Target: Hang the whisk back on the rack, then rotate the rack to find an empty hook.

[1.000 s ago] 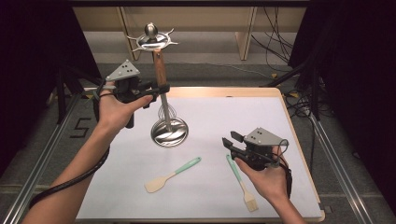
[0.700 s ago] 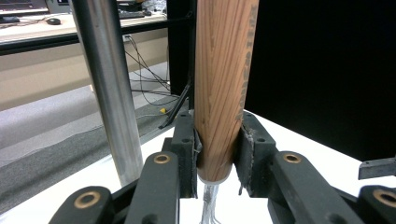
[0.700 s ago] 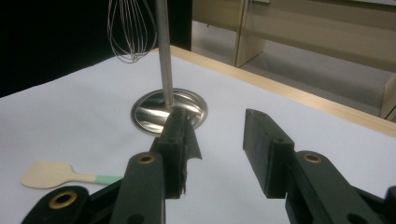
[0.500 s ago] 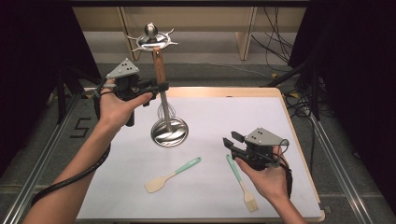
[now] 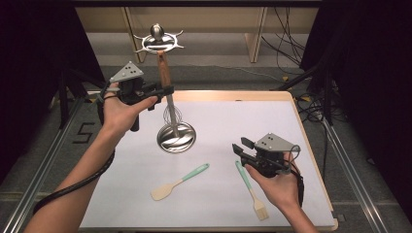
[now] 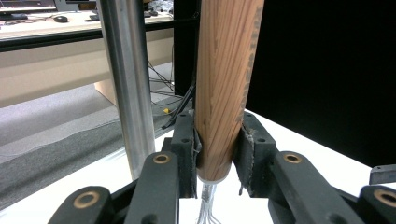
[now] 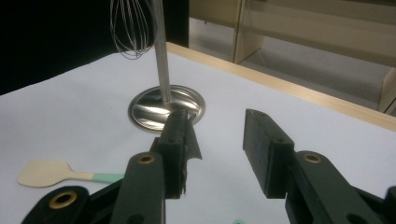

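At upper left, the whisk (image 5: 164, 73) handle is pinched by the left gripper (image 5: 163, 91); the right gripper (image 5: 241, 147), lower right, is spread, empty.

Whisk (image 5: 163, 73): brown wood-grain handle, silver wires. Stand (image 5: 176, 137): polished silver. Spatula (image 5: 179, 182): cream blade, mint-green handle. Brush (image 5: 251, 189): mint handle, tan bristles. Table (image 5: 233, 121): white surface, pale wood edge.

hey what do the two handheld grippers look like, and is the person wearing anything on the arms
Both the left gripper and the right gripper are black, with two blocky jaws on linked bars joined by brass-coloured pins. Each carries a grey three-cornered plate with small dark dots on top. A thick black cable trails from the left one along the forearm. The forearms are bare, with no sleeves in view.
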{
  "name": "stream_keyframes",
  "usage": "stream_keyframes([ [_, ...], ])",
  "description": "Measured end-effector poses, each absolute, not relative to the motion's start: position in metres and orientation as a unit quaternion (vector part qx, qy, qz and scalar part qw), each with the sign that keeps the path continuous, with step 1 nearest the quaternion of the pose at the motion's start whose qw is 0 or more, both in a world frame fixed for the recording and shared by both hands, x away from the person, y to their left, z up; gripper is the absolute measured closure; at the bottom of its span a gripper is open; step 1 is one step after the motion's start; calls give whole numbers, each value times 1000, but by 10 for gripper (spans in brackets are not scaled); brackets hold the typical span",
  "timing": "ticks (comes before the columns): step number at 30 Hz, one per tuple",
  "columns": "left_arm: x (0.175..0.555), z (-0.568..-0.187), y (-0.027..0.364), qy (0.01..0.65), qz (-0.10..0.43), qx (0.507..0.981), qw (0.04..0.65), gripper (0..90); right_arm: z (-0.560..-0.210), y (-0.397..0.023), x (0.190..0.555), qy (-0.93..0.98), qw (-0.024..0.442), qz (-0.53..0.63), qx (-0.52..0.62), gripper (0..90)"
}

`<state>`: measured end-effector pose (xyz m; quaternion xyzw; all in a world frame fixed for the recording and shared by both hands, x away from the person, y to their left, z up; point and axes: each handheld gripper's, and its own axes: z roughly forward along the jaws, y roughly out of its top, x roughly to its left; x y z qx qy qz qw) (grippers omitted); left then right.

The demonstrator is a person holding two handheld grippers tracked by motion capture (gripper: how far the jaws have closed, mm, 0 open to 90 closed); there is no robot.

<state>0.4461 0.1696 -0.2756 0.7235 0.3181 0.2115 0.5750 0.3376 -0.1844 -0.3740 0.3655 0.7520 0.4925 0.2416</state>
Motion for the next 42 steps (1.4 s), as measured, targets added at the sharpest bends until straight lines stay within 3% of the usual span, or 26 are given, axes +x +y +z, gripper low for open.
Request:
stream_keyframes([
  [2,446,-278,170,317,211,722,578,700,-375,-185,339,748,250,495,364,612],
  [5,442,-278,174,307,220,715,588,626,-376,-184,340,740,250,500,373,610],
  [6,436,-278,178,298,233,712,592,552,-375,-183,339,738,241,500,383,610],
  [8,431,-277,184,295,240,707,596,534,-373,-186,341,747,248,493,370,610],
  [11,427,-273,192,290,251,700,602,553,-372,-186,341,745,242,496,376,612],
  [17,423,-266,214,333,288,658,611,791,-373,-188,348,748,248,494,367,619],
  [23,419,-266,215,353,294,645,610,873,-374,-186,350,750,247,493,365,621],
  [42,423,-221,199,341,341,591,646,892,-376,-186,345,737,246,504,377,628],
])
